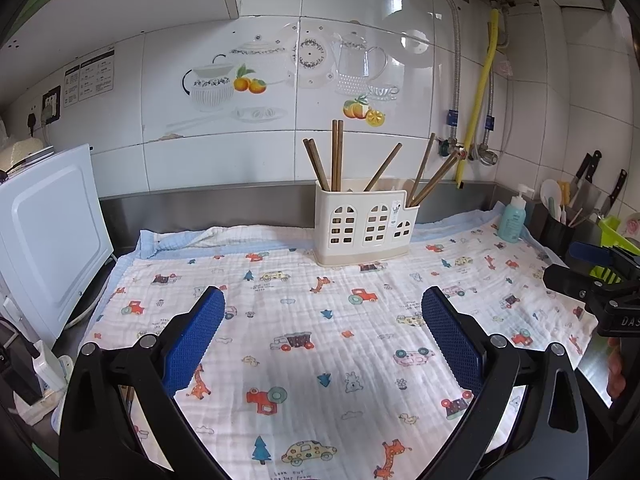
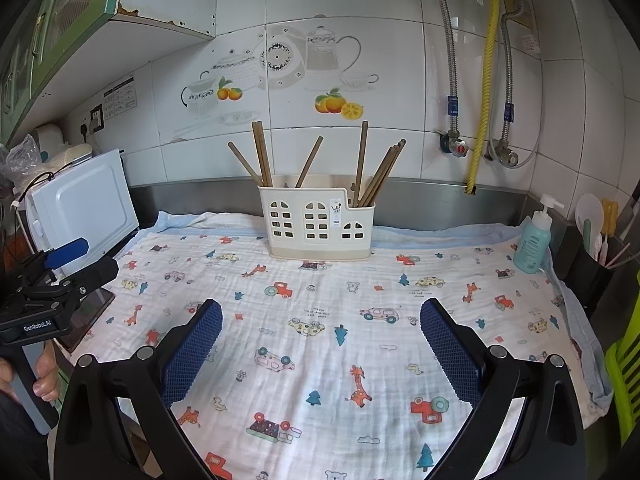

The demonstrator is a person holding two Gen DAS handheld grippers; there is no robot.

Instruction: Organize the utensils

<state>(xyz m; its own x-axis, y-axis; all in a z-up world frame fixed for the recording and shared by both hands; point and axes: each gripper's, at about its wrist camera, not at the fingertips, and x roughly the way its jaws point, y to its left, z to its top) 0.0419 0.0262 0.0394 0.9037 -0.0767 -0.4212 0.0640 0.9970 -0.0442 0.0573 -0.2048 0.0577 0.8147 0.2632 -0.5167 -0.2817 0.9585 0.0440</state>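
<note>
Left gripper (image 1: 322, 332): fingers spread wide with nothing between them, held over the cloth near its front edge.
Right gripper (image 2: 320, 340): fingers likewise spread wide and bare, over the cloth; its side shows at the right edge of the left wrist view.
Utensil holder (image 1: 366, 222): cream plastic caddy with arched window cut-outs, upright at the back of the tabletop, close to the steel backsplash, resting on the cloth.
Chopsticks (image 1: 337, 156): brown wooden sticks standing in the holder, spread among its compartments; some lean left, a pair stands nearly upright, several lean right in the lower right-hand compartment.
Cloth (image 1: 304, 320): white muslin printed with cars, giraffes and trees, covering the tabletop.
Soap bottle (image 2: 534, 240): teal pump bottle at the cloth's right rear corner, well apart from the holder.
Microwave (image 2: 82, 204): white, at the left of the tabletop, beside the cloth.
Wall (image 2: 320, 72): white tiles with teapot and fruit decals.
</note>
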